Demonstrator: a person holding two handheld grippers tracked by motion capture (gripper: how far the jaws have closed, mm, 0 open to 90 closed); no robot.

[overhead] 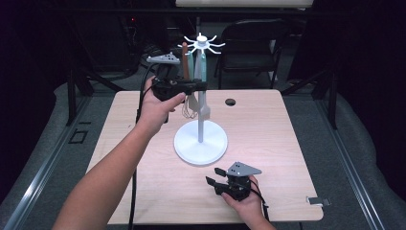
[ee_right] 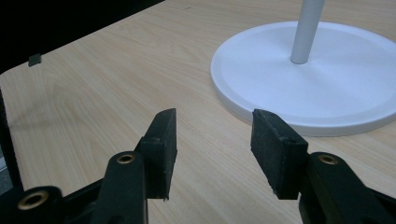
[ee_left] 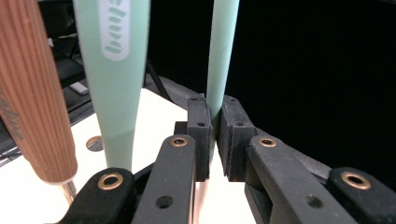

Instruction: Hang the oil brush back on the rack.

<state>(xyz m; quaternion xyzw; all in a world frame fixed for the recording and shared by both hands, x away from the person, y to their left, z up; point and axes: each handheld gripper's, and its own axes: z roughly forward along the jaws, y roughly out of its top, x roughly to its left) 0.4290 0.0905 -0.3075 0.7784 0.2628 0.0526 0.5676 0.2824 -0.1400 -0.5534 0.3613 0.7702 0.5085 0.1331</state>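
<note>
The table [overhead: 143,143], a pale wooden top with a round hole [overhead: 230,102] near its far edge, carries everything here. At its middle stands a white rack [overhead: 200,142]: a broad round base, a thin upright pole and a spoked crown at the top from which kitchen utensils hang.

The left tool [overhead: 203,86] is raised beside the pole at mid-height, and its jaws are pressed together on the slim mint-green handle [ee_left: 219,60] of one hanging utensil (the pads pinch it from both sides in the left gripper view). Beside that handle hangs a wider mint-green handle [ee_left: 116,84] with white lettering, and next to it a ribbed wooden handle [ee_left: 35,93] with a metal stem below.

The right tool [overhead: 214,176] rests low near the table's front edge, just in front of the rack's base. Its jaws stand spread with nothing between them, bare tabletop showing in the gap, in the right gripper view.
</note>
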